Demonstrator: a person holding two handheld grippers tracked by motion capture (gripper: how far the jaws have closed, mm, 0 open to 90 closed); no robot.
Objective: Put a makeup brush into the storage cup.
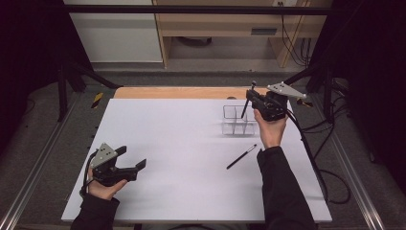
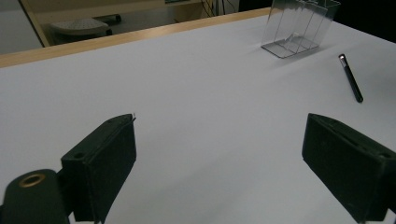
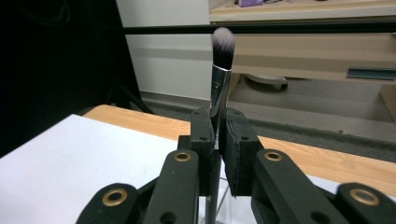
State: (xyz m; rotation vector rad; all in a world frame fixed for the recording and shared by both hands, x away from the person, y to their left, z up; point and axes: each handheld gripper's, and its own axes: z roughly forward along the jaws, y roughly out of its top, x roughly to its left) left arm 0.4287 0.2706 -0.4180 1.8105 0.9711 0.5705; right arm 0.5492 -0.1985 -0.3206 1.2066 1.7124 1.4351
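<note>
Two black jaws of the right claw (image 3: 215, 135) stood closest to the camera in the right gripper view, clenched on a makeup brush (image 3: 220, 84). It stood almost straight up, with its soft white tip on top and its dark handle poking down below the jaws. In the high view the right claw (image 1: 252, 101) hung over the clear holder (image 1: 238, 120) near the far edge of the white desk (image 1: 182, 153), and the handle pointed down toward one of its slots. The brush was thin and smooth, so it could have slid or tipped in the grip if the hand shook. If the handle had hit a wall of the holder and not a slot, the light holder could have been pushed or knocked over. Letting go too high could have made the brush bounce out. A second brush (image 1: 241, 156) lay flat on the desk, near the right sleeve, which could have brushed it and rolled it away. The left claw (image 1: 131, 158) rested well apart, with its jaws wide and nothing between them.
</note>
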